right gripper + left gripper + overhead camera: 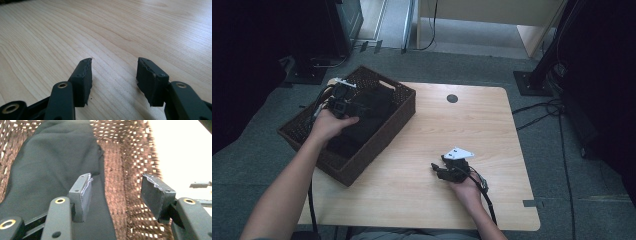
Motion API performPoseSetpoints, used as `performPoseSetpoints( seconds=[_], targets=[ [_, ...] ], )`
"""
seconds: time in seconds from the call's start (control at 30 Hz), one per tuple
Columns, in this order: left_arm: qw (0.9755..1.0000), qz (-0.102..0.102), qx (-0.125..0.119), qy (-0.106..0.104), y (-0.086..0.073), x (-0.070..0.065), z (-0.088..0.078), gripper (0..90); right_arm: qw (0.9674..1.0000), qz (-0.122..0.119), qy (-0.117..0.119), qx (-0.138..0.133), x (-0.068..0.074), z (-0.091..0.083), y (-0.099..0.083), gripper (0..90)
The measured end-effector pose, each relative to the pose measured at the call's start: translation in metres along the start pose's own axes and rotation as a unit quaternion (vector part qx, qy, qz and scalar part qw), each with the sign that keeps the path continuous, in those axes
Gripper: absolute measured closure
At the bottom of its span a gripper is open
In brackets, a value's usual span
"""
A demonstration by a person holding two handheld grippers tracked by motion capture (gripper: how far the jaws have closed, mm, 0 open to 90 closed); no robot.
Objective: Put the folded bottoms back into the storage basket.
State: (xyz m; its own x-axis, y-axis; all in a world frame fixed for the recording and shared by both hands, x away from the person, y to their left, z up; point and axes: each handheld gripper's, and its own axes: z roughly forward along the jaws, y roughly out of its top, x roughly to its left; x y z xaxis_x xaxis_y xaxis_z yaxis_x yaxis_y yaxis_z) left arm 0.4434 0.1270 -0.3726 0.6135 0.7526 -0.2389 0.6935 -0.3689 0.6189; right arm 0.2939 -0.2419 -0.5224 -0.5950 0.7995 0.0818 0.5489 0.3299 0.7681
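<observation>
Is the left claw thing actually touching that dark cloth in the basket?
Apart. The left gripper view shows the left gripper with jaws open and nothing between them; the black cloth lies below in the woven basket, clear of both pads.

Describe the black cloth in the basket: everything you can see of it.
The black cloth is a dark, matte, soft fabric lying loosely bunched in the brown woven basket, covering most of its floor and reaching its far wall. The left claw hangs open above it; nothing grips it.
</observation>
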Motion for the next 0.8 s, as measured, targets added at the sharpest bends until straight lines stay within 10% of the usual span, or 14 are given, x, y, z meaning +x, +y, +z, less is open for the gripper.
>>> performPoseSetpoints(
  seconds=[0.8],
  targets=[
    [0.9984,0.045,0.019,-0.028,-0.032,-0.049,0.024,47.1,1.0000,-0.005,-0.003,0.001,0.002,0.001,0.000,45.6]
  ],
)
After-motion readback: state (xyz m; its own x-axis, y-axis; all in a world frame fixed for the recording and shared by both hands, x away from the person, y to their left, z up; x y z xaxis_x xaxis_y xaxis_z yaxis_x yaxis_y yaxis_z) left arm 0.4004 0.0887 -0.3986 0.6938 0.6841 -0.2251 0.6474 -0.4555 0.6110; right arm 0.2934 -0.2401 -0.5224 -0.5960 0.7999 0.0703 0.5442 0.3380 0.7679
